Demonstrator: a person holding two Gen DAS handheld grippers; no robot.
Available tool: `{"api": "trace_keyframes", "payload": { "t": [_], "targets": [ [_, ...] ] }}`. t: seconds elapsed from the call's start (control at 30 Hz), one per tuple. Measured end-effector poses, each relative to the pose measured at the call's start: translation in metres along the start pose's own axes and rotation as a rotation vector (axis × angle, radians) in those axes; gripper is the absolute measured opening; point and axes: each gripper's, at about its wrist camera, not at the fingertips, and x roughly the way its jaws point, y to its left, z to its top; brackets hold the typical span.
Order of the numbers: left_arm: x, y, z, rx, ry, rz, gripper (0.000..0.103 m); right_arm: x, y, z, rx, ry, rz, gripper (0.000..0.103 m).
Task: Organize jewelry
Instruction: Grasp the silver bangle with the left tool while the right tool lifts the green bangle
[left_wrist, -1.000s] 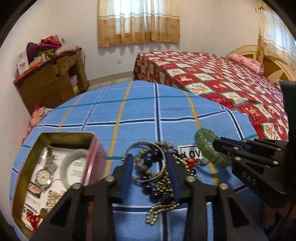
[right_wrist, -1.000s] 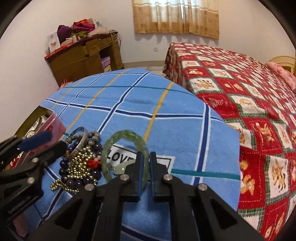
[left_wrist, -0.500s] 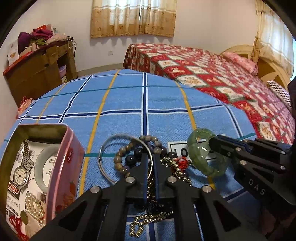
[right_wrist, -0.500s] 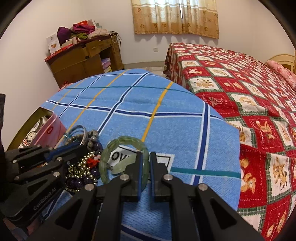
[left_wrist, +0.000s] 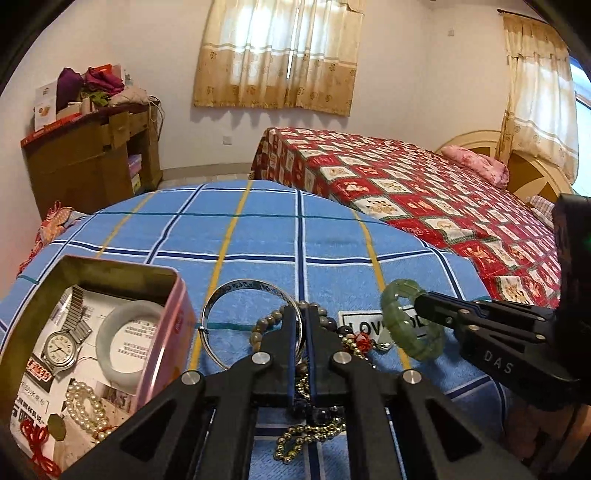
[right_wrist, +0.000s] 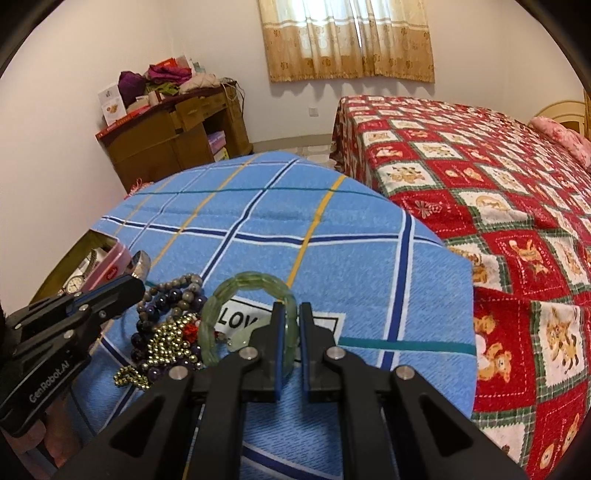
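Behind the round table draped in blue plaid cloth (left_wrist: 258, 236) stood a red patchwork-quilted bed (left_wrist: 424, 192); the cloth's far half lay open. At its left edge sat an open pink tin box (left_wrist: 177, 295) holding a wristwatch and pale bangle. The left tongs (left_wrist: 303, 325) were clenched on a thin silver metal bangle (left_wrist: 236, 288), tilted up on edge. The right tongs (right_wrist: 288, 321) gripped a green jade bead bracelet (right_wrist: 240, 284), raised, ring standing upright, above the heaped beads.

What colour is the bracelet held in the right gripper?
Translucent pale green bracelet, clamped in the right gripper; it shows best in the left wrist view.
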Motion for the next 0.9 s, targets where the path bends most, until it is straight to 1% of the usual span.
{"api": "trace_keyframes", "payload": {
  "t": [0.23, 0.67, 0.9],
  "targets": [
    [-0.006, -0.001, 0.001, 0.011, -0.033, 0.04, 0.004, -0.01, 0.002, -0.001, -0.008, -0.062, 0.01, 0.009],
    [-0.023, -0.008, 0.0, 0.056, -0.114, 0.075, 0.004, -0.019, 0.001, -0.001, -0.023, -0.124, 0.017, 0.009],
    [-0.031, -0.008, -0.001, 0.057, -0.145, 0.077, 0.004, -0.025, 0.01, -0.003, -0.069, -0.157, -0.014, 0.009]
  ]
}}
